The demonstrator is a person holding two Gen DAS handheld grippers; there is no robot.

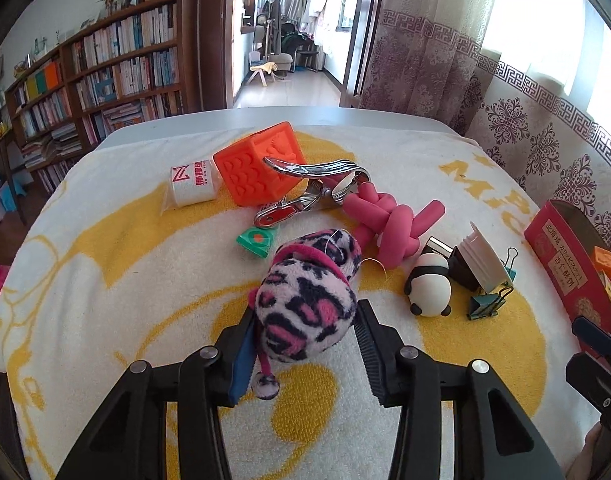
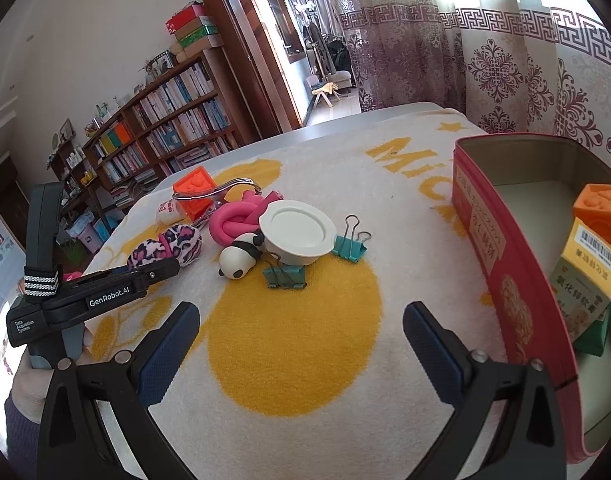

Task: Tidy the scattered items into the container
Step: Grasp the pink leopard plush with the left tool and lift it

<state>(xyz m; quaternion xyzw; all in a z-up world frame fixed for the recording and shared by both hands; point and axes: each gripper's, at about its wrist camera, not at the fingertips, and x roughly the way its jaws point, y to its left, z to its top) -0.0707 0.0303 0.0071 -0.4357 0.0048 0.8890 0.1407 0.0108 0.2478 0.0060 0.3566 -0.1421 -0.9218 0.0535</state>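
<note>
The left gripper (image 1: 305,332) squeezed the pink leopard-print fleece pouch (image 1: 305,304), well apart from the red tin (image 2: 505,272); its soft fleece might slip free. The right gripper (image 2: 301,340) gaped wide, empty.

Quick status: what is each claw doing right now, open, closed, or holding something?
Left claw: closed around the leopard-print plush toy, which sits between its fingers.
Right claw: open, empty, over the yellow-and-white towel.

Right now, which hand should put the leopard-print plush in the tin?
Left. Its tool already brackets the pink leopard-print plush toy. The right tool hangs open and empty beside the red tin box.
</note>
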